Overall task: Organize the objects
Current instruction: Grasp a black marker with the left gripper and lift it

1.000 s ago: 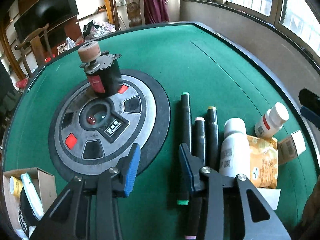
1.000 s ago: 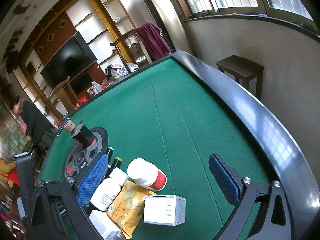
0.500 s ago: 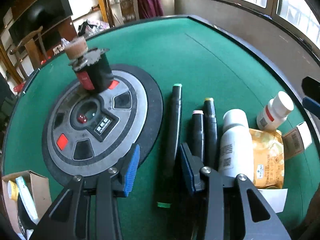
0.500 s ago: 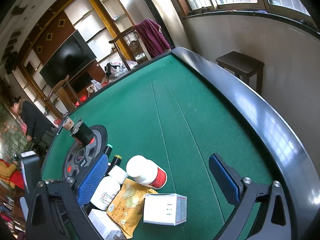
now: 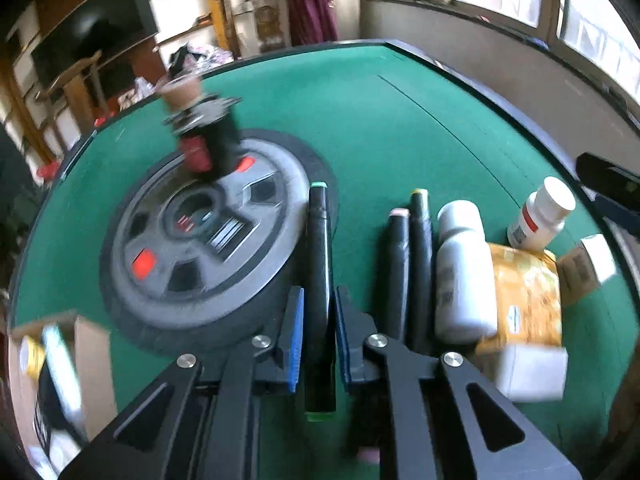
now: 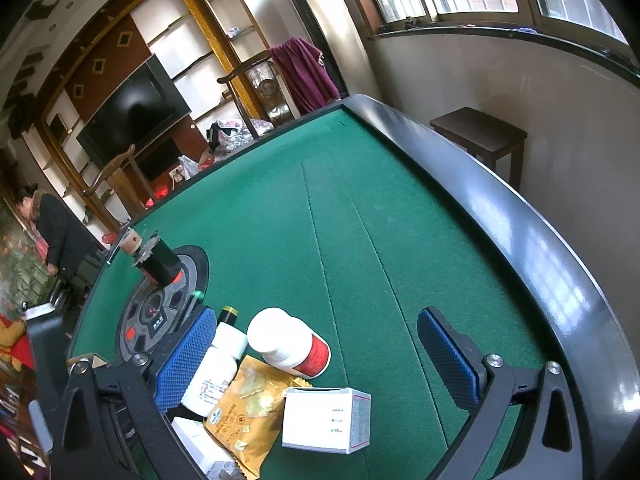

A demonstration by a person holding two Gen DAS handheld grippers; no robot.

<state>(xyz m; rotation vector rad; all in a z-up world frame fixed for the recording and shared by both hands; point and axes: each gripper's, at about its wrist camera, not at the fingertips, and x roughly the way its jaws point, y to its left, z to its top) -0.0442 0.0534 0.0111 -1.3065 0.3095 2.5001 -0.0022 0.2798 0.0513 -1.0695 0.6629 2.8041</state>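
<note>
I had the left gripper [image 5: 319,334] pinching the green-capped marker [image 5: 319,280] partway along its barrel, the blue pads pressed against both sides while the marker lay on the green felt table [image 5: 400,120] just beside the round centre console [image 5: 200,240]. The right gripper [image 6: 316,356] hung over the clutter with its fingers spread wide, holding nothing.

My worry was the grip point: much of the barrel stuck out ahead of the pads, so on lifting it could pivot and droop, or slip free. Its far end sat close against the console's raised rim and might catch there if I dragged instead of lifting.

To the right lay two more markers [image 5: 412,264], then a white bottle [image 5: 460,272] on its side touching a yellow sachet [image 5: 524,292], a red-banded pill bottle [image 5: 540,216] and a small white box [image 6: 326,420]. A cardboard box [image 5: 52,360] stood at the lower left, probably the destination. The black canister [image 5: 208,136] standing on the console stood well clear.
</note>
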